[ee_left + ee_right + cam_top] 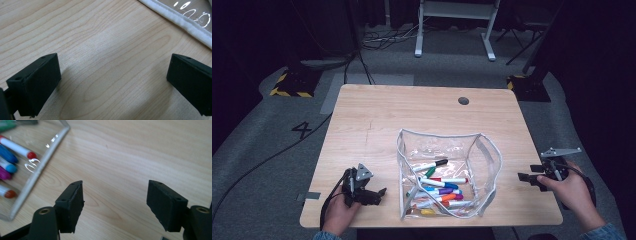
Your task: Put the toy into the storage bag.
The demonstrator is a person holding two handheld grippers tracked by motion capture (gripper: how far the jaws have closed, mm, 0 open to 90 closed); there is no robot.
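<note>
1. Clear zip pouch [447, 172] full of markers [439, 190] is sitting mid-front on the wooden surface [377, 120].
2. Left tool [379, 192] is idling released beside it, nothing inside.
3. Right tool [524, 177] is gaping too, gripping nothing.

Black grippers [382, 192] — grey plates, seemingly denim sleeves [607, 232].
</note>
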